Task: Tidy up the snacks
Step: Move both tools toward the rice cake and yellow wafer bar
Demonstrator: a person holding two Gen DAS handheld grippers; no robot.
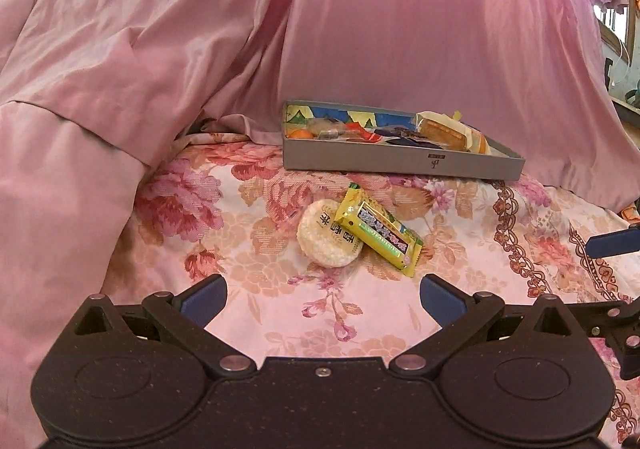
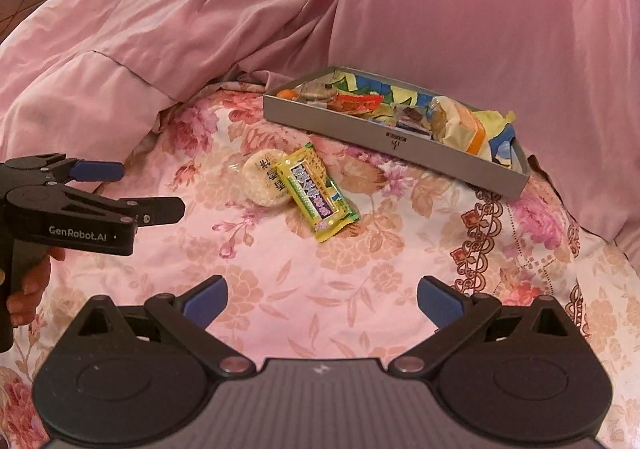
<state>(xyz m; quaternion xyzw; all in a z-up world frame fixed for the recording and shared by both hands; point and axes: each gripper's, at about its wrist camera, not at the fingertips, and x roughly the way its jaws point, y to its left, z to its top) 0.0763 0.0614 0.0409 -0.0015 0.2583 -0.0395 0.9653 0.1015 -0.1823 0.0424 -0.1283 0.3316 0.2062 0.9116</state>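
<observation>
I have both sets of jaws spread wide and empty: the left gripper (image 1: 323,295) and the right gripper (image 2: 322,296) hover above the floral bed sheet (image 1: 280,313). Just beyond them a round rice cracker (image 1: 326,239) lies on the sheet, a yellow snack bar (image 1: 378,232) leaning across its right edge. Farther off, a shallow grey box (image 1: 400,161) holds mixed wrapped snacks, a cream-wrapped cake (image 1: 450,131) at its right end. Pink bedding (image 1: 200,29) is piled behind.
</observation>
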